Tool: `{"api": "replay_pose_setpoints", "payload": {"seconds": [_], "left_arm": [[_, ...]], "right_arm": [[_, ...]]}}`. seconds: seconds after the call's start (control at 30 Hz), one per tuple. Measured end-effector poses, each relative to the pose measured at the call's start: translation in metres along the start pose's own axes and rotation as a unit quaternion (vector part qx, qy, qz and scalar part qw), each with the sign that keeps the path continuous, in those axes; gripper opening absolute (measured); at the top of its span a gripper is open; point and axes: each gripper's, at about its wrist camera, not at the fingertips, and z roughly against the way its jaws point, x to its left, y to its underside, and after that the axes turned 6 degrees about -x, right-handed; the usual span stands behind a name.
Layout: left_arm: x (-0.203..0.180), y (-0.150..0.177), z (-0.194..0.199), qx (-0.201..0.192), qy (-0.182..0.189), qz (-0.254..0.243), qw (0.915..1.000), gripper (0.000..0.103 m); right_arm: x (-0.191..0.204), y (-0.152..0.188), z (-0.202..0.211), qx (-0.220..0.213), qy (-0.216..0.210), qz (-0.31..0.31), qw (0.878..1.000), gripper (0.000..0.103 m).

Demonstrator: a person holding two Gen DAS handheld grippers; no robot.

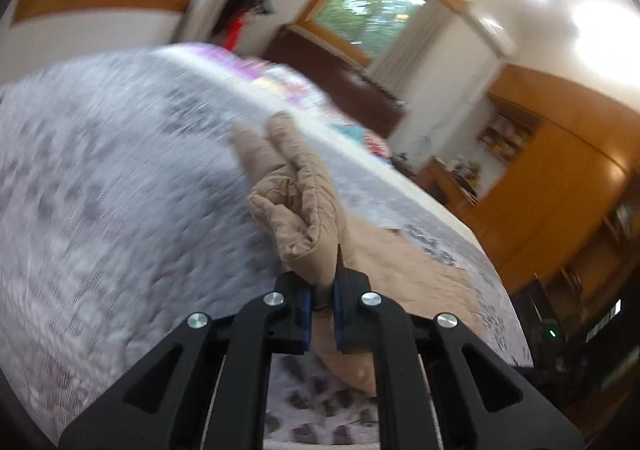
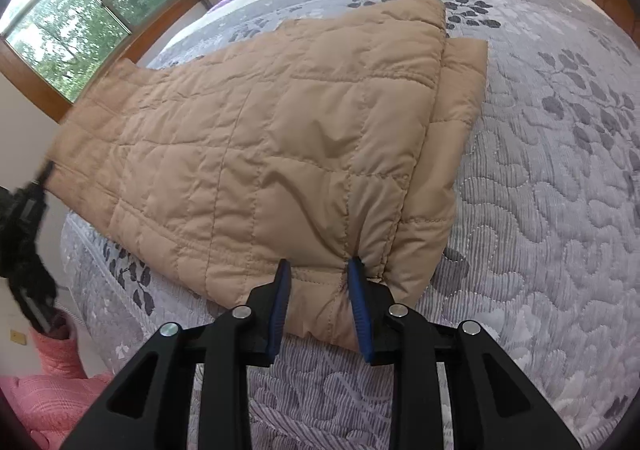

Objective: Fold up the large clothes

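Two grippers on one tan quilted jacket [image 2: 256, 137] | jacket spread on grey floral bedspread [image 2: 560, 209] | left gripper [image 1: 322, 310] fingers clamped on bunched jacket edge, lifted | right gripper [image 2: 320, 306] fingers part-closed, pinching near hem fold | view blurred on left.

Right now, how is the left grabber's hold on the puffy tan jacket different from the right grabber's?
The left gripper pinches a thin bunched bit of the tan jacket, jaws nearly together; the right gripper squeezes a thicker padded edge, jaws wider apart. The left view is blurred, the right view sharp. Both are shut on the same jacket, over the grey quilt.
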Motion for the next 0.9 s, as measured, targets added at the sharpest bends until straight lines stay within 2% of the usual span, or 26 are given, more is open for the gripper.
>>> {"api": "replay_pose_setpoints", "payload": {"seconds": [0.17,0.43,0.63,0.77,0.9], "left_arm": [[-0.069,-0.003,-0.002,0.005,0.066,-0.089,0.9938,0.006],[-0.137,0.019,-0.037,0.06,0.146,-0.152,0.9756,0.006],[-0.159,0.049,-0.076,0.114,0.175,-0.192,0.9588,0.006],[-0.16,0.071,-0.101,0.154,0.182,-0.206,0.949,0.007],[-0.155,0.098,-0.136,0.219,0.18,-0.21,0.9356,0.008]], "right_arm": [[0.002,-0.001,0.001,0.001,0.01,-0.007,1.0,0.031],[-0.003,-0.002,0.001,-0.001,0.0,-0.025,1.0,0.031],[-0.004,-0.001,0.002,0.001,-0.003,-0.027,1.0,0.031],[-0.003,-0.002,0.001,0.003,-0.002,-0.025,1.0,0.031],[-0.003,-0.002,0.001,0.005,-0.001,-0.023,1.0,0.031]]}}
